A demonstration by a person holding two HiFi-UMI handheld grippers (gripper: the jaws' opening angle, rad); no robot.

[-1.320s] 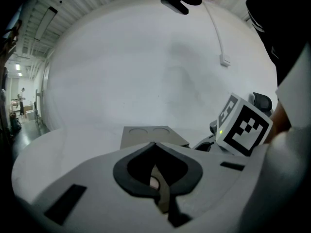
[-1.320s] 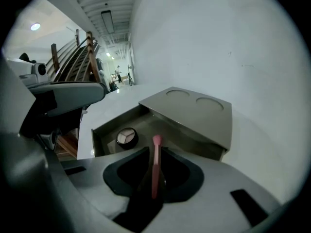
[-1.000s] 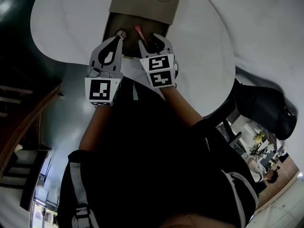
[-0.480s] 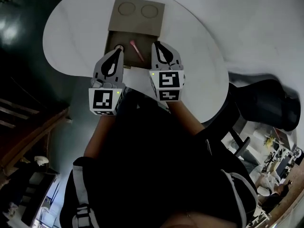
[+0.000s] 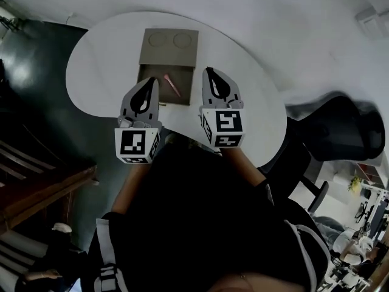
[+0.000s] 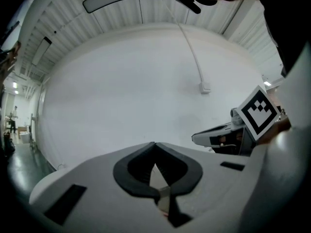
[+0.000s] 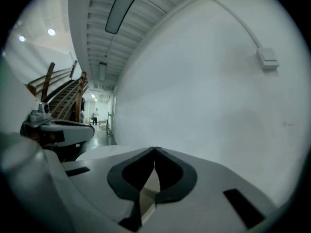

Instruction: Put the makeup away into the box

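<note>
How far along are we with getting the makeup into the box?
Done: a pink makeup stick lies inside the open box. In hand: nothing; the left gripper and right gripper have shut, empty jaws. Left: apparently just closing the lid.
</note>
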